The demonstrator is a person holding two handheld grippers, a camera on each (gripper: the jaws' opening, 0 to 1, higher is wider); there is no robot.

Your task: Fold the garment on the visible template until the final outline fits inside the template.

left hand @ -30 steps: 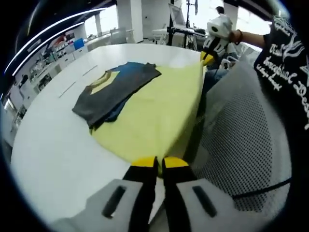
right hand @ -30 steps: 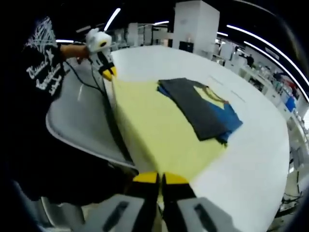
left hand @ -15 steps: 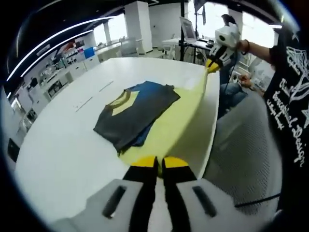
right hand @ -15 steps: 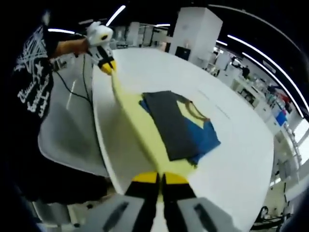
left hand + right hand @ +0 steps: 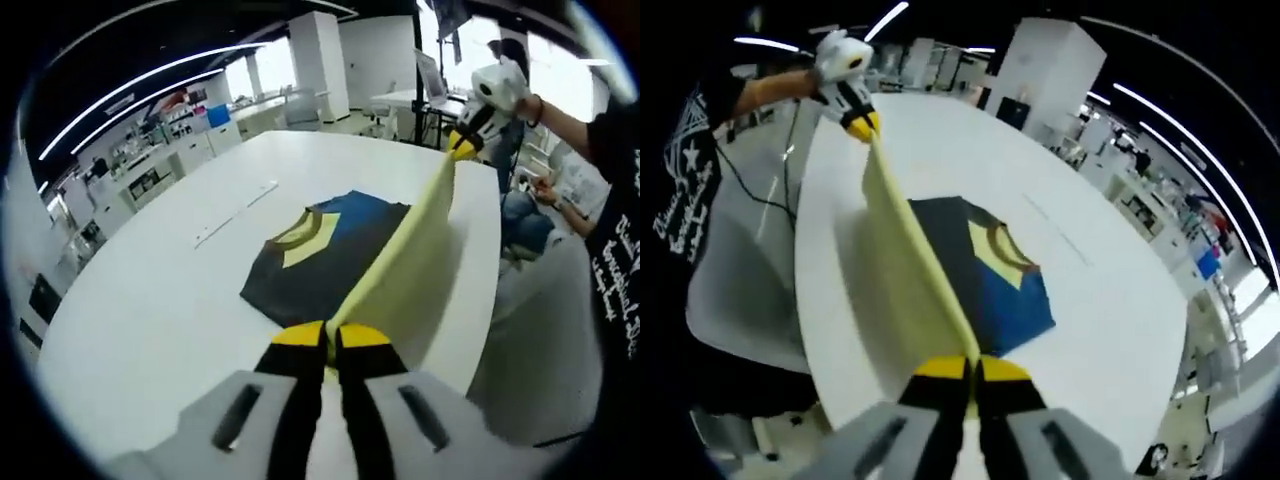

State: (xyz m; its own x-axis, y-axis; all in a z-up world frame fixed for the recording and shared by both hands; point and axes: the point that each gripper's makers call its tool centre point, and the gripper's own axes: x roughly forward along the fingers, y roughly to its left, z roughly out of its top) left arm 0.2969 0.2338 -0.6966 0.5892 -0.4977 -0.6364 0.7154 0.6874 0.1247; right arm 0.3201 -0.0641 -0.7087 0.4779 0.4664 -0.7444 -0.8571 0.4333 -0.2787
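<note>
Hem (image 5: 400, 275) has risen off the table (image 5: 150, 320); your grippers (image 5: 330, 340) (image 5: 965, 372) clamp it. Fold under way; next, carry it over the shirt (image 5: 990, 280).

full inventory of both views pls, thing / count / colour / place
garment: 1, pale yellow body with dark grey, blue and yellow upper part; yellow edge lifted and stretched between both grippers, upper part flat on the table.
table: 1, white, under the garment.
marking strips: thin, pale, on the table beyond the garment.
left hand-held gripper: 1, yellow tips, shut on the yellow edge.
right hand-held gripper: 1, yellow tips, shut on the yellow edge.
person's sleeve: black, white print, beside the table.
</note>
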